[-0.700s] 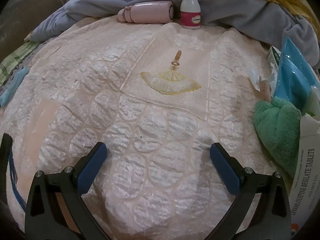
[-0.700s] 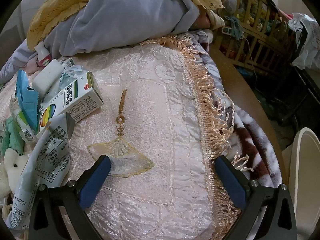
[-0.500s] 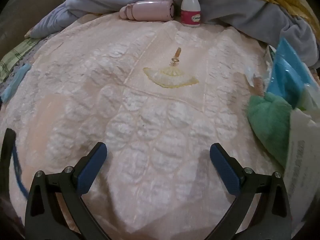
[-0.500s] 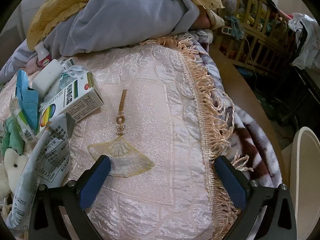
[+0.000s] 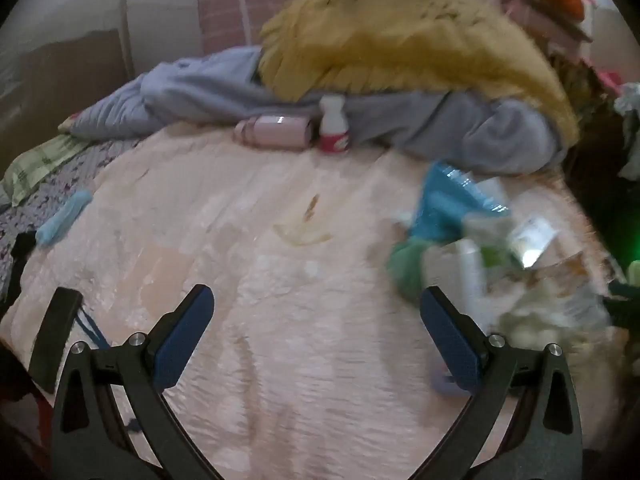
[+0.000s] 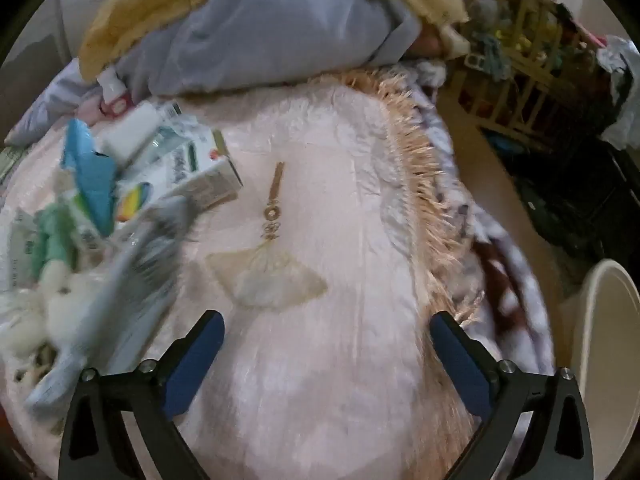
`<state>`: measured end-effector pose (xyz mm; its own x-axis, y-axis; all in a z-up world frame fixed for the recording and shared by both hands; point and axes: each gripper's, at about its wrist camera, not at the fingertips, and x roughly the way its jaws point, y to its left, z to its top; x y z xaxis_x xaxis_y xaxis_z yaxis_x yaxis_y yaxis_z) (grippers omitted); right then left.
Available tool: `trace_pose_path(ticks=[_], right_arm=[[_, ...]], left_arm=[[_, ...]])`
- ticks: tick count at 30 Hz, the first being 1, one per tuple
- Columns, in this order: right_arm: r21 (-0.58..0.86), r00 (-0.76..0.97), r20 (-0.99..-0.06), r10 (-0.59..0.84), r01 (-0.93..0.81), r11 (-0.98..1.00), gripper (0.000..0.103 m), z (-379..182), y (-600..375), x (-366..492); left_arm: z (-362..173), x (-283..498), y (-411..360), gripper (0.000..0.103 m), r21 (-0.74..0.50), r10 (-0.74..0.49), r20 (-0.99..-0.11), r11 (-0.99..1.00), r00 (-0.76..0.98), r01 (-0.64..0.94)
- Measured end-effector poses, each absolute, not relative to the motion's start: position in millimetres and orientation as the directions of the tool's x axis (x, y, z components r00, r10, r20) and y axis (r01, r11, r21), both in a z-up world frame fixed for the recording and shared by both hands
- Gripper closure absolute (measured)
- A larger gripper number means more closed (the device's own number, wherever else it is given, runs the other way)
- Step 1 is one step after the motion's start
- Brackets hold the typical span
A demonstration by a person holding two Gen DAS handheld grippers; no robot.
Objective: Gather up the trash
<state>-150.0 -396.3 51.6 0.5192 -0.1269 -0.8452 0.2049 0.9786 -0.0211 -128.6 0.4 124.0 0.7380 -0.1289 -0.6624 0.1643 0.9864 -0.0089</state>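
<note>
Both your left claw (image 5: pixel 316 316) and right claw (image 6: pixel 326 340) hang spread and empty, the trash pile (image 6: pixel 132 184) left of your right claw, so a blurred, hasty grab could snag the bedspread (image 6: pixel 340 380) instead.

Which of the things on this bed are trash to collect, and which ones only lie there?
Likely trash:
- torn blue packet
- medicine box
- crumpled printed wrapper

Probably just lying about:
- pink bottle, on its side
- small white bottle, upright
- green cloth
- grey blanket
- white bin, likely where the trash goes

Both grippers are open and empty.
</note>
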Motion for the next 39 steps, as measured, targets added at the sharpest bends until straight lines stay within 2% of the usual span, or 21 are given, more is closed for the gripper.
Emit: trace_pose_path(ticks=[5, 13, 19, 29, 39], right_arm=[[-0.025, 0.626, -0.765, -0.154, 0.210, 0.977, 0.002, 90, -382, -197], [0.000, 0.773, -0.618, -0.142, 0.181, 0.984, 0.002, 152, -341, -240], [-0.018, 0.833, -0.536, -0.136, 0.150, 0.989, 0.002, 176, -310, -254], [-0.008, 0.872, -0.470, -0.135, 0.148, 0.989, 0.002, 193, -299, -264], [-0.005, 0.873, -0.470, -0.132, 0.146, 0.989, 0.002, 194, -299, -265]], left_arm=[[151, -158, -16, 0.001, -0.055, -0.213, -0.597, 0.973, 0.773, 0.225], [169, -186, -43, 0.001, -0.070, -0.265, -0.520, 0.961, 0.812, 0.268], [180, -199, -58, 0.001, -0.060, -0.280, -0.485, 0.956, 0.828, 0.288], [182, -203, -72, 0.001, -0.061, -0.298, -0.480, 0.950, 0.825, 0.307], [182, -200, -70, 0.001, -0.067, -0.283, -0.467, 0.956, 0.838, 0.285]])
